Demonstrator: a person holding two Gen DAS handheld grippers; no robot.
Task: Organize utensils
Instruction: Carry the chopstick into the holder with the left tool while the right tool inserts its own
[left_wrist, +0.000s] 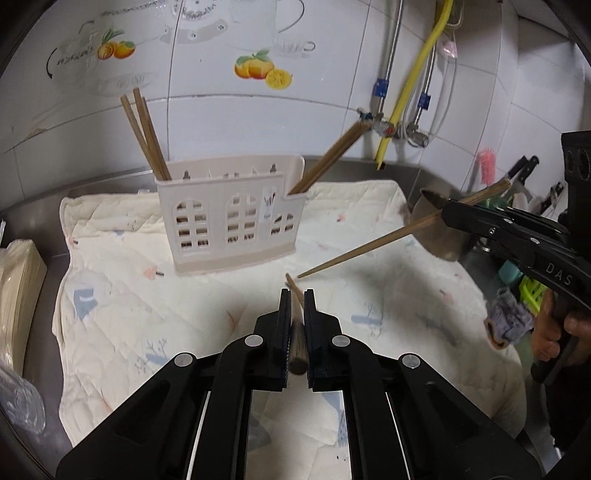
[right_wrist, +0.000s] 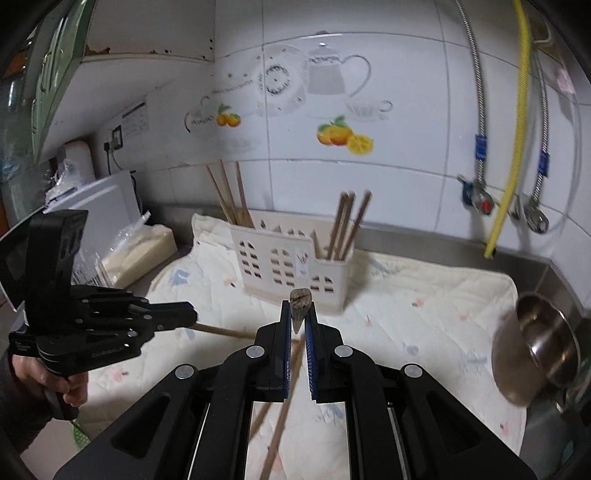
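Note:
A cream utensil holder (left_wrist: 229, 218) stands on a quilted cloth (left_wrist: 184, 306); it also shows in the right wrist view (right_wrist: 291, 266). Chopsticks stand in its left end (left_wrist: 146, 136) and right end (left_wrist: 328, 158). My left gripper (left_wrist: 297, 295) is shut on a wooden chopstick (left_wrist: 297, 343) that points toward the holder. My right gripper (right_wrist: 298, 306) is shut on another chopstick (right_wrist: 299, 295), held slanting above the cloth; from the left wrist view it crosses in from the right (left_wrist: 369, 251).
A steel pot (right_wrist: 543, 350) sits at the cloth's right edge. Pipes and a yellow hose (left_wrist: 410, 81) run down the tiled wall. A packet (right_wrist: 140, 251) and white appliance (right_wrist: 107, 210) stand left. Knives and a pink brush (left_wrist: 487, 166) are far right.

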